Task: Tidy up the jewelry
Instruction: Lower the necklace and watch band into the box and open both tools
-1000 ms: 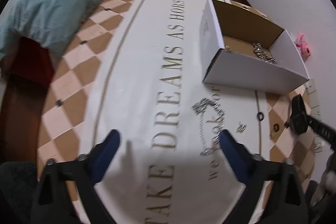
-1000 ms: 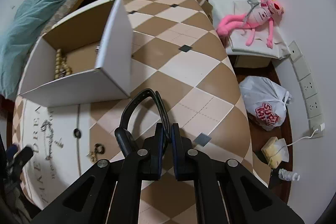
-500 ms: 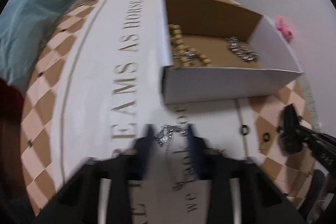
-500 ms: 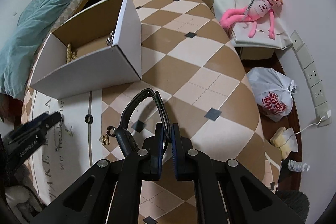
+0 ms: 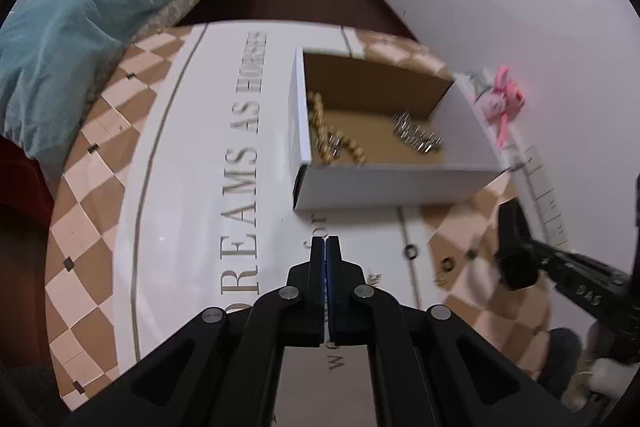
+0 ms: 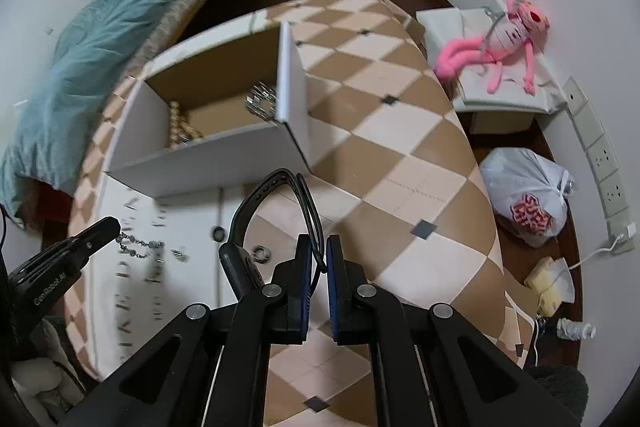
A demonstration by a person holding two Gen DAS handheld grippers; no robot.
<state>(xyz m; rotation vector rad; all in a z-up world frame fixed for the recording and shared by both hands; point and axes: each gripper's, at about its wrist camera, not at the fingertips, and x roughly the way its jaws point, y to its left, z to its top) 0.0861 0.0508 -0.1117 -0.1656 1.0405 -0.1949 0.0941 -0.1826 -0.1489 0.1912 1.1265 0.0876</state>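
My left gripper (image 5: 325, 243) is shut; in the right wrist view it (image 6: 110, 225) holds a silver chain necklace (image 6: 138, 247) that hangs from its tips above the table. My right gripper (image 6: 319, 245) is shut on the strap of a black watch (image 6: 256, 223), held above the table. An open white cardboard box (image 5: 392, 183) stands beyond the left gripper; it holds a gold bead necklace (image 5: 334, 137) and a silver bracelet (image 5: 418, 137). Small rings (image 5: 410, 250) and an earring (image 5: 440, 281) lie on the table in front of the box.
The round table has a white and tan checked cloth (image 6: 400, 155) with grey lettering. A bed with a teal blanket (image 5: 80, 27) is at the left. A pink plush toy (image 6: 504, 43), a plastic bag (image 6: 528, 195) and wall sockets are at the right.
My left gripper has closed on the silver chain and lifted it off the table, moving toward the box. My right gripper has kept hold of the watch and drifted closer to the box.
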